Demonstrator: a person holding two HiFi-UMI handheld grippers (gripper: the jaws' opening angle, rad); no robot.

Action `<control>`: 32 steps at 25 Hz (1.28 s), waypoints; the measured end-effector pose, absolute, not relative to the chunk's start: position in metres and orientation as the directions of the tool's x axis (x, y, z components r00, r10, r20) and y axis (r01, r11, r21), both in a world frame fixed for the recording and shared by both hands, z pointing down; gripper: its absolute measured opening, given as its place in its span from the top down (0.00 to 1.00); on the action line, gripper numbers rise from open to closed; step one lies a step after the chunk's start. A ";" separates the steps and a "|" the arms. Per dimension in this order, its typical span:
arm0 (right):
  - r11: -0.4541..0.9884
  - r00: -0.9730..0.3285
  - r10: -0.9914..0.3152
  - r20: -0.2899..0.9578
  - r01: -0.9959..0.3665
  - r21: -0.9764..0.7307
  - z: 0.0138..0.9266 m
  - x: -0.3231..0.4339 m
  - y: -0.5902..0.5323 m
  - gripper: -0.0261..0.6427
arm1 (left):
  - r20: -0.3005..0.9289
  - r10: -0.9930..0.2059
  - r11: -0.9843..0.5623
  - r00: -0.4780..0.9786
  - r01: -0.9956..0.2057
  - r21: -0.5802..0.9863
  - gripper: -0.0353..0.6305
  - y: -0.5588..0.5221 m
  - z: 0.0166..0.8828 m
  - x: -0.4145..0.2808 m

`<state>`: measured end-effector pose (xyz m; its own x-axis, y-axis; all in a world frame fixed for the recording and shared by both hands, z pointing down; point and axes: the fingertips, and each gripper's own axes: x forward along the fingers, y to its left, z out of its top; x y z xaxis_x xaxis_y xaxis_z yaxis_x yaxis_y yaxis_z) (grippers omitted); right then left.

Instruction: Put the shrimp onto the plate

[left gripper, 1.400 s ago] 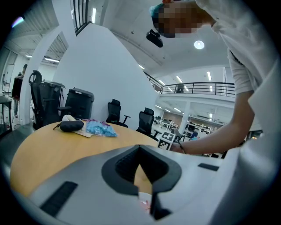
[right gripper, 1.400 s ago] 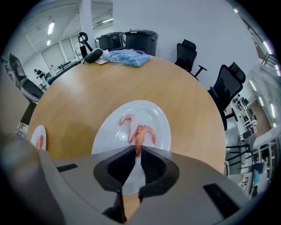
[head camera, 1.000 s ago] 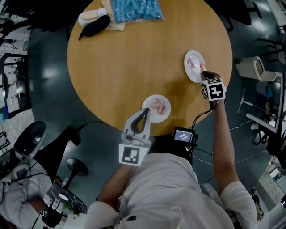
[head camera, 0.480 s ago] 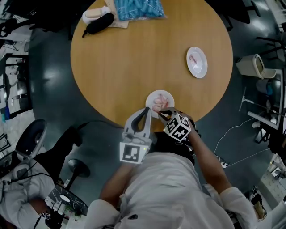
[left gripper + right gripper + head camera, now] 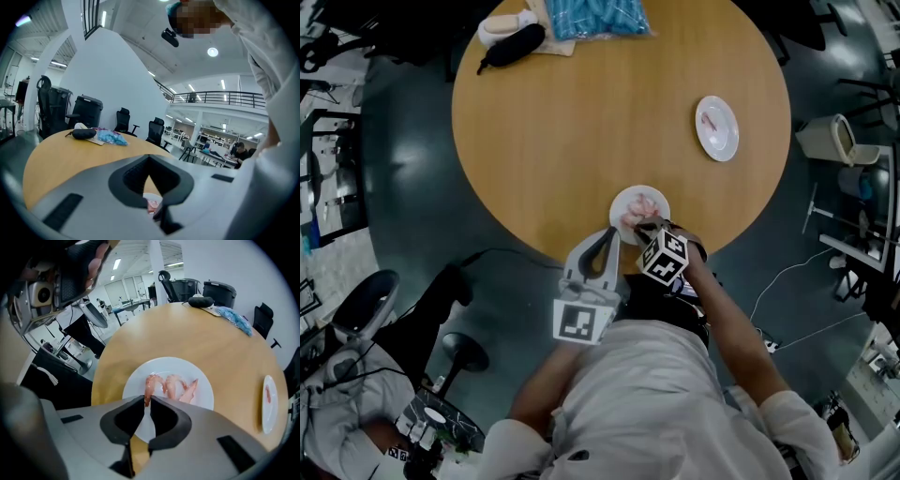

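Note:
A white plate (image 5: 654, 197) (image 5: 178, 365) sits at the near edge of the round wooden table (image 5: 581, 131) with pink shrimp (image 5: 183, 386) lying on it. My right gripper (image 5: 638, 225) (image 5: 146, 400) hangs just over that plate's near side, shut on one shrimp (image 5: 148, 384) by its end. A second white plate (image 5: 727, 141) (image 5: 269, 416) at the table's right side carries a single shrimp (image 5: 707, 122). My left gripper (image 5: 610, 231) (image 5: 149, 158) hovers at the table's near edge beside the right one, shut with nothing in it.
At the far side of the table lie a black pouch (image 5: 511, 47), a white object (image 5: 504, 25) and a bag of blue items (image 5: 598, 17). A bin (image 5: 830, 141) stands on the floor to the right, and a chair base (image 5: 459, 352) at lower left.
My right gripper has swung from the right-hand plate across to the near plate, carrying a shrimp, and has rolled. The left gripper has stayed about where it was.

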<state>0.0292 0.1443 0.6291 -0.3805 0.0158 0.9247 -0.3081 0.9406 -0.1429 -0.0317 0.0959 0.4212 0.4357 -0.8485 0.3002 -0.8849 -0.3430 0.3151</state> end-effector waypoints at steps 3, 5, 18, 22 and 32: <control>0.942 -0.371 0.005 0.929 -0.309 -0.129 0.623 0.032 0.143 0.89 | 0.300 -0.847 -0.347 0.439 -0.884 0.315 0.94 0.097 0.421 -0.031; 0.941 -0.370 -0.009 0.929 -0.318 -0.117 0.617 0.038 0.142 0.89 | 0.300 -0.847 -0.345 0.439 -0.883 0.318 0.94 0.096 0.421 -0.031; 0.737 -0.246 -0.364 0.898 -0.666 0.116 0.587 0.188 -0.058 0.89 | 0.316 -0.849 -0.333 0.424 -0.892 0.304 0.94 0.082 0.425 -0.027; 0.659 -0.181 -0.385 0.905 -0.740 0.133 0.603 0.226 -0.114 0.89 | 0.324 -0.850 -0.324 0.416 -0.897 0.302 0.94 0.075 0.426 -0.021; 0.662 -0.169 -0.321 0.932 -0.744 0.093 0.634 0.226 -0.139 0.85 | 0.343 -0.852 -0.296 0.395 -0.905 0.307 0.94 0.058 0.430 -0.021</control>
<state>0.2263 -0.1385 0.6336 -0.1690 -0.3211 0.9318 -0.7440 0.6617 0.0931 -0.0212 0.0576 0.4303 0.3950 -0.8523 0.3430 -0.9046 -0.2957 0.3069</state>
